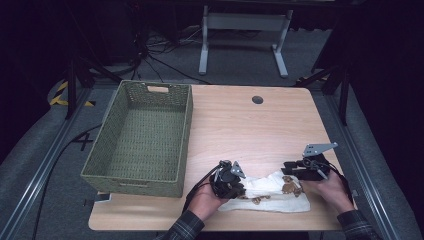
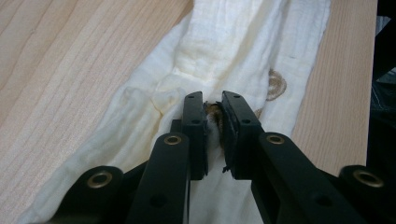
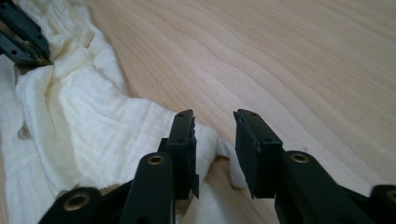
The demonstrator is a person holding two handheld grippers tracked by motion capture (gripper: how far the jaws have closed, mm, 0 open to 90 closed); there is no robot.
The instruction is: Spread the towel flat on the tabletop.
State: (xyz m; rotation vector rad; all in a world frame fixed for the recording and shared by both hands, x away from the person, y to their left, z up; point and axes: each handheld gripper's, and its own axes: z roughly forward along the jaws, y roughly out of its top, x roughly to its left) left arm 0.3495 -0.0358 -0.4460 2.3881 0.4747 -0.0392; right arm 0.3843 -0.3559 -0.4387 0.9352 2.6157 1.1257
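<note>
We have the left claw point(image 2: 212, 105) pinched on a fold of the white cloth point(image 1: 270, 192) at the bench's point(image 1: 235, 125) near right, while the right claw point(image 3: 214, 119) gapes empty over its edge, so lifting now could drag it lopsided.

Both grippers, left gripper point(image 1: 239, 186) and right gripper point(image 1: 289, 169), at white cloth point(image 1: 270, 196) beside basket point(image 1: 102, 165)
</note>
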